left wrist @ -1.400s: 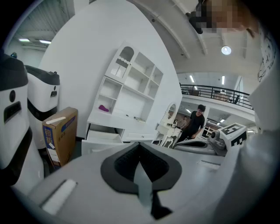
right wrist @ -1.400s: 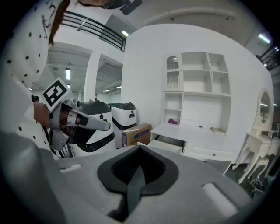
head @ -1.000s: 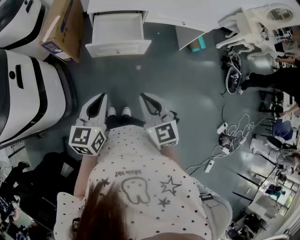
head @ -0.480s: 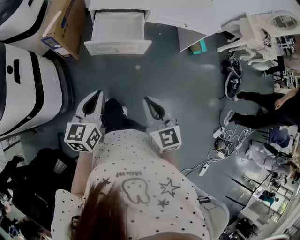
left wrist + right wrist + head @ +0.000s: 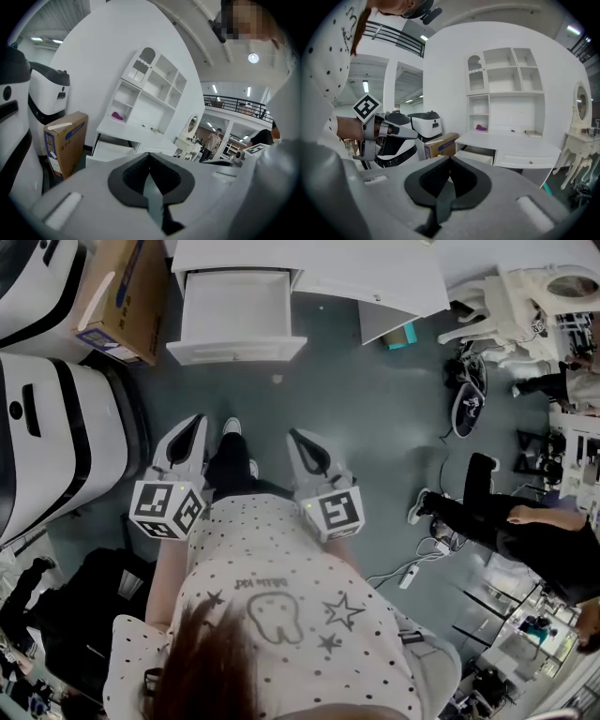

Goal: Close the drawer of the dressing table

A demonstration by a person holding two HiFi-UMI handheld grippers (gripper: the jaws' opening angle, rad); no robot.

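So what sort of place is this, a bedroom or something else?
Probably a lab or workshop hall, not a home: the white dressing table stands on a grey floor beside large white machines and a cardboard box, with loose cables trailing nearby.

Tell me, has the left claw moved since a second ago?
Yes. The left claw has moved toward the open drawer; the gap between its tips and the drawer front is narrower in the head view.

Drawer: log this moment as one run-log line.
drawer: open | left gripper: shut, empty | right gripper: shut, empty | contact with drawer: none
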